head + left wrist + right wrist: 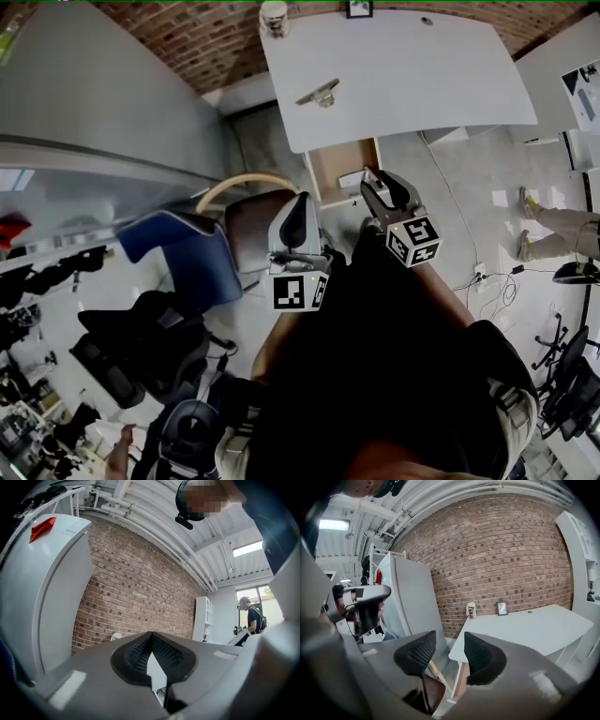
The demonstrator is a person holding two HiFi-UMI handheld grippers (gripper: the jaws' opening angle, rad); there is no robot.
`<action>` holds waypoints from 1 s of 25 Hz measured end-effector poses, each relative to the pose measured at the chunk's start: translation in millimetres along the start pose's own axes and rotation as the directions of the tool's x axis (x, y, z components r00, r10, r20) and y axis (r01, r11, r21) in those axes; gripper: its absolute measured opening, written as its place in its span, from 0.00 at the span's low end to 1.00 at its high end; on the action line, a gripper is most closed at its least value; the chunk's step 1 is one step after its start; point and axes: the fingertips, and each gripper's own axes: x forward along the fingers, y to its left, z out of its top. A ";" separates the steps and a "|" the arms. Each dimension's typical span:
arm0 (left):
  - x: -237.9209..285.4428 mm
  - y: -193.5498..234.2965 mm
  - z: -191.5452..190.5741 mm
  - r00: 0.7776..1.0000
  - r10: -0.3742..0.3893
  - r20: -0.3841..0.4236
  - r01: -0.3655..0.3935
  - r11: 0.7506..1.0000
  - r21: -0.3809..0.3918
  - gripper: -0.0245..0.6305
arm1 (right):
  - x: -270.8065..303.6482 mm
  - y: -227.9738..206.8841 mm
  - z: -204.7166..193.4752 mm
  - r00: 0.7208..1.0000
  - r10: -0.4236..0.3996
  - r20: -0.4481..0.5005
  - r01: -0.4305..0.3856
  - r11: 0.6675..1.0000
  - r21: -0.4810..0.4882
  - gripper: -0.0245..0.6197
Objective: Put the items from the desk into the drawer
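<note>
In the head view the white desk [412, 84] carries a patterned cup [274, 17], a small picture frame [358, 8] and a metal clip-like item [319, 94]. Below its front edge a wooden drawer [330, 169] stands pulled out, with a white item [351, 178] in it. My right gripper [378, 183] hovers at the drawer's right side, open and empty [449, 656]. My left gripper [298, 208] is lower left of the drawer, over a brown chair seat, shut with nothing between its jaws [150, 641]. The right gripper view shows the cup [471, 610] and frame [502, 608] on the desk [525, 625].
A brown chair [253, 225] and a blue chair [178, 248] stand left of the drawer. A tall white cabinet [42, 583] rises against the brick wall [497, 550]. A person's legs [562, 230] show at the right, near floor cables [497, 291].
</note>
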 end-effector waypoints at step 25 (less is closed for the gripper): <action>77.3 57.3 -11.3 0.998 0.065 -0.013 -0.066 0.997 -0.034 0.06 | 139.4 -62.5 -4.2 0.991 0.003 -0.132 -0.007 1.000 -0.028 0.37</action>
